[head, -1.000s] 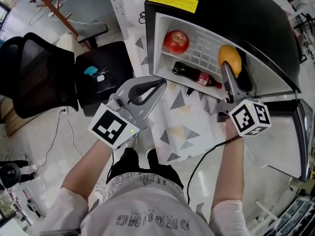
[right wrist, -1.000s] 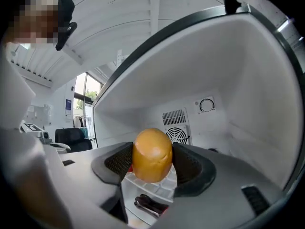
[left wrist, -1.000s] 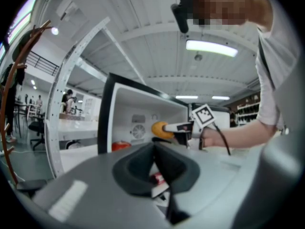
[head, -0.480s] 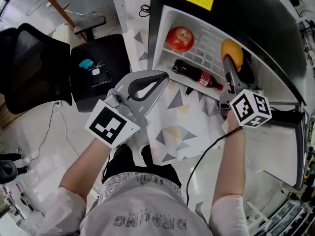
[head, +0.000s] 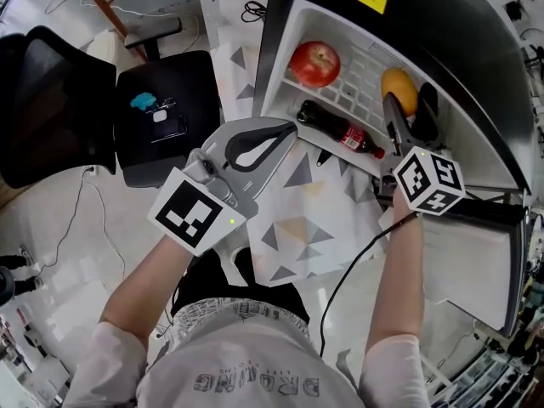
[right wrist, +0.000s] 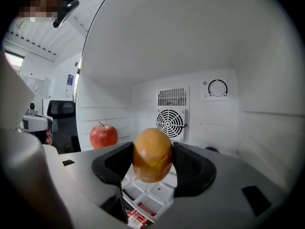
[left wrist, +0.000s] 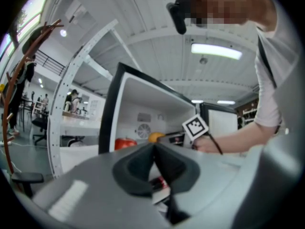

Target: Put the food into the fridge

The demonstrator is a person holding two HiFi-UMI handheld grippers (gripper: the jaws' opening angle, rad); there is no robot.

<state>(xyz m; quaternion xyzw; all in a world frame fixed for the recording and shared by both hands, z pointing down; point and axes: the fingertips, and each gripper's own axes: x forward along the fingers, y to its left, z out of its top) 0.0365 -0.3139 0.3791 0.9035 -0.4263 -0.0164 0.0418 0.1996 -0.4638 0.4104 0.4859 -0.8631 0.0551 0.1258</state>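
A small black fridge (head: 476, 49) stands open, white inside. A red apple (head: 314, 64) (right wrist: 103, 135) rests on its wire shelf at the left. Below it a cola bottle (head: 340, 131) lies in the lower part. My right gripper (head: 409, 102) (right wrist: 152, 155) reaches into the fridge, shut on an orange fruit (head: 399, 90) (right wrist: 152, 154) held above the shelf. My left gripper (head: 282, 130) (left wrist: 153, 149) hangs outside the fridge front, shut with nothing between its jaws.
A black office chair (head: 59, 109) and a black box (head: 166, 117) with small items stand to the left. The fridge door (head: 472, 262) hangs open at the right. A patterned white mat (head: 314, 219) covers the floor before the fridge. A fan grille (right wrist: 171, 120) is on the fridge's back wall.
The right gripper with the orange fruit has stayed inside the fridge, shifting slightly. The head view has drifted, so the fridge sits a little higher and to the right. The left gripper keeps its place.
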